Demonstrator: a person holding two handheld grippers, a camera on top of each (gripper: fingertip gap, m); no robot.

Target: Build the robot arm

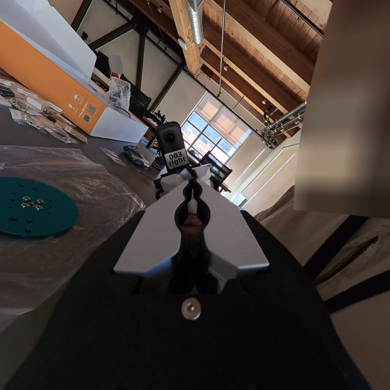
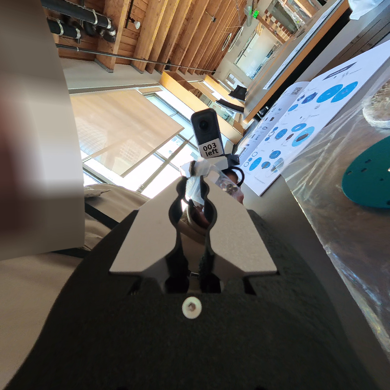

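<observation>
Here, a small clear bag (image 2: 195, 187) is pinched between both grippers, held tip to tip above the table. The left gripper (image 1: 193, 185) and right gripper (image 2: 193, 183) are each closed narrowly on it. A teal disc (image 1: 31, 207) is seen lying left of the left gripper.

A teal perforated disc (image 1: 31, 207) lies on clear plastic sheeting (image 1: 88, 183), near an orange-and-white box (image 1: 63, 88).
</observation>
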